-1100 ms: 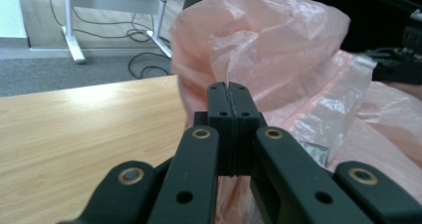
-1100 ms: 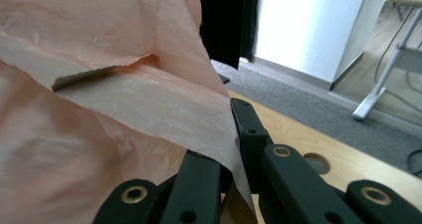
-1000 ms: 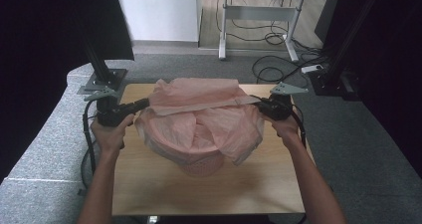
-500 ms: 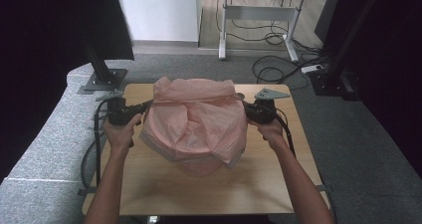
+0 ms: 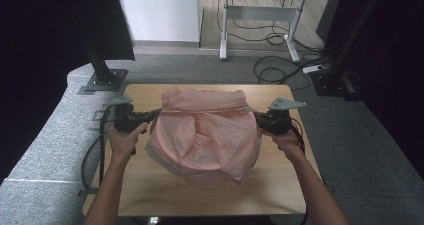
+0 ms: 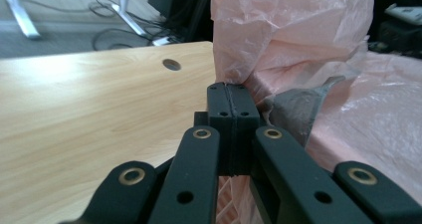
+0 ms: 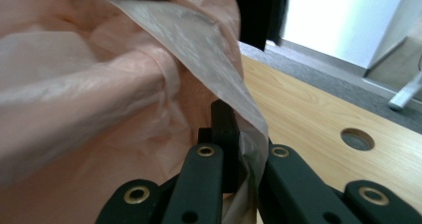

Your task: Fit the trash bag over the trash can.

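1. Both my hands have come down and toward me since a second ago, and the pink plastic bag (image 5: pixel 205 130) has spread lower over what it covers.
2. My left tongs (image 6: pixel 233 112) are pressed together, pinching the bag's left edge.
3. My right tongs (image 7: pixel 234 134) pinch its right edge, the film draped over them.
4. That bag sits mid-tabletop (image 5: pixel 150 190), between my tongs.

Beyond your wooden table's (image 5: pixel 150 195) far edge you have grey carpet (image 5: pixel 200 72), a white-legged desk (image 5: pixel 260 22) with cables (image 5: pixel 280 67) beneath, and black stand bases (image 5: pixel 105 80) off both far corners.
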`<action>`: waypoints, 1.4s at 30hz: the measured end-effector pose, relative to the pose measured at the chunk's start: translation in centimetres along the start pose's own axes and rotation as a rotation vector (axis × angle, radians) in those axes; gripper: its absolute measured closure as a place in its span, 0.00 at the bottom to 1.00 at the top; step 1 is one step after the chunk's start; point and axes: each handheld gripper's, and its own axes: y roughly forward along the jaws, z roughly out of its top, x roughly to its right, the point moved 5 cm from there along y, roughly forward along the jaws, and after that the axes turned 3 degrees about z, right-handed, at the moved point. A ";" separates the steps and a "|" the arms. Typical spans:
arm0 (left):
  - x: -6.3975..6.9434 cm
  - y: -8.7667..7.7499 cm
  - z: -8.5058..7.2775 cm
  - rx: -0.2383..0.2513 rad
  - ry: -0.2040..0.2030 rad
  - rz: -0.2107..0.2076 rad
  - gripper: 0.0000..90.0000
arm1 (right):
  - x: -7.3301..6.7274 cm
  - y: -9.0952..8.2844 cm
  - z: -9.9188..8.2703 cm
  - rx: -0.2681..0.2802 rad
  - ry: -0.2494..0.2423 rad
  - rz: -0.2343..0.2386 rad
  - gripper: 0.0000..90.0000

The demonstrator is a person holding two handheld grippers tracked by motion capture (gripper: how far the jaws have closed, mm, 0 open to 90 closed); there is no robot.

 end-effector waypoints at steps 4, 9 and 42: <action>-0.5 1.0 0.1 -0.050 -0.026 0.017 1.00 | -0.1 1.7 0.3 -0.056 0.009 -0.011 0.99; -1.1 1.5 0.1 -0.085 -0.046 0.030 1.00 | 0.2 3.0 0.6 -0.103 0.020 -0.035 0.99; 0.9 -3.2 2.3 0.067 0.034 -0.041 0.41 | 1.1 0.7 1.7 -0.016 0.042 -0.094 0.88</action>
